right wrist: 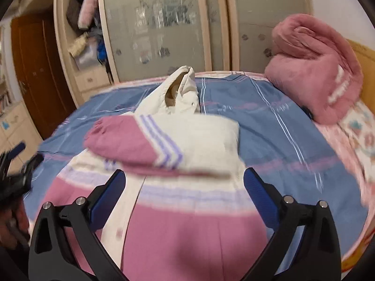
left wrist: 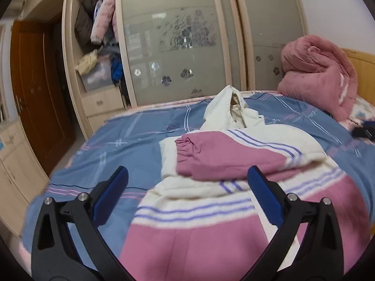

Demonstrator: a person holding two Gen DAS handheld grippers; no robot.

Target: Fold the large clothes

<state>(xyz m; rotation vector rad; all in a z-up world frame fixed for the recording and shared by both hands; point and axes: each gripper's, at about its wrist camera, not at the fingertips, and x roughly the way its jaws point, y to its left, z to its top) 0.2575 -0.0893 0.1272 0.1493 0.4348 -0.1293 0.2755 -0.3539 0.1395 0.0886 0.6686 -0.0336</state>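
A pink and white jacket point(left wrist: 211, 201) lies flat on the bed point(left wrist: 117, 145), over a blue plaid cover. Its white hood point(left wrist: 230, 107) points toward the wardrobe point(left wrist: 178, 42) at the far side. One sleeve point(left wrist: 225, 157) is folded across the chest, its pink cuff toward the left and its white shoulder with purple stripes toward the right. The pink hem part of the jacket fills the near foreground in both views.

The left tongs point(left wrist: 187, 187) are released, blue pads spread wide, hovering above the jacket's lower body near the left side; nothing sits between the pads. The right tongs point(right wrist: 184, 187) are likewise released and wide apart, above the jacket just below the folded sleeve, gripping nothing. In the right wrist view the left tongs appear blurred at the left edge, beside the jacket.

A rolled pink blanket point(left wrist: 321, 75) rests at the bed's right end, against the wooden headboard point(left wrist: 363, 70). The wardrobe's open section holds piled clothes point(left wrist: 100, 23). A brown door point(left wrist: 35, 93) stands at the left.
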